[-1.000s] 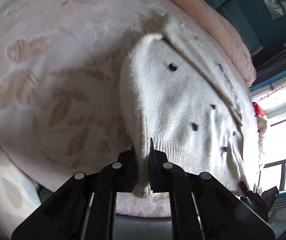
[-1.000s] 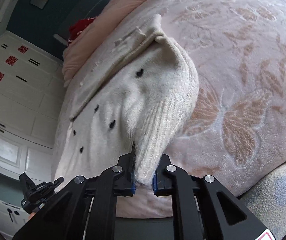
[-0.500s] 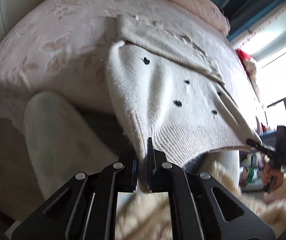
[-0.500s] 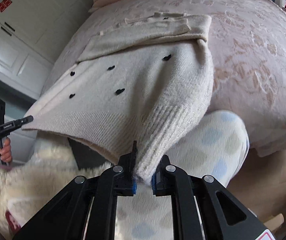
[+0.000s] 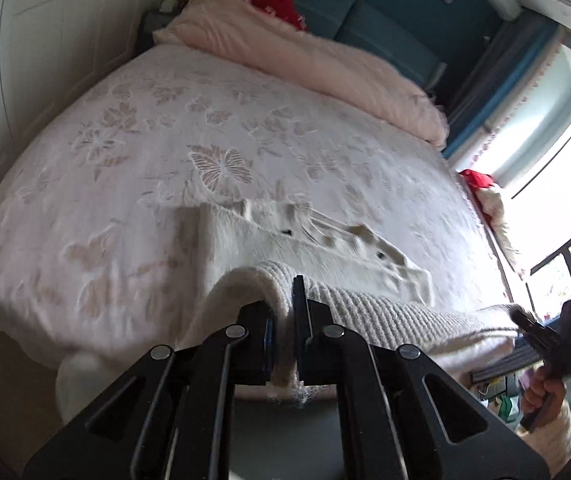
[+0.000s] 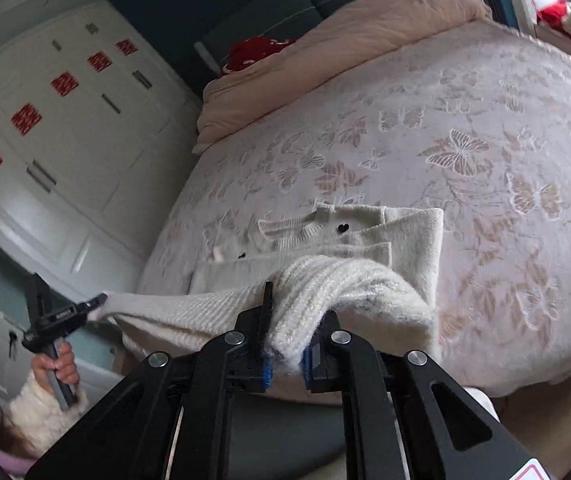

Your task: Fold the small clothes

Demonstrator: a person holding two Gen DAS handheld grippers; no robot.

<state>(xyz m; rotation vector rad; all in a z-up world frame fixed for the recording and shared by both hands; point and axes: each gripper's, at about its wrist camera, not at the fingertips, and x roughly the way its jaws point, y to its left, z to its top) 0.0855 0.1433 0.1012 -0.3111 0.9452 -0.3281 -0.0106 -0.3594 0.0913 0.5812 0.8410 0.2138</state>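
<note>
- The cream knitted sweater with small black hearts (image 6: 401,236) lies on my pink butterfly-patterned bedspread (image 6: 485,140), ribbed hem lifted toward me, stretched sideways.
- My left gripper (image 5: 283,312) is clamped on one hem corner.
- My right gripper (image 6: 291,316) pinches the other.

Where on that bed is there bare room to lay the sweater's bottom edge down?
Bare bedspread lies between the cream sweater and the pink duvet, and on either side of the sweater. The near bed edge is crowded: both hand-held grippers, left and right, clamp the hem there.
</note>
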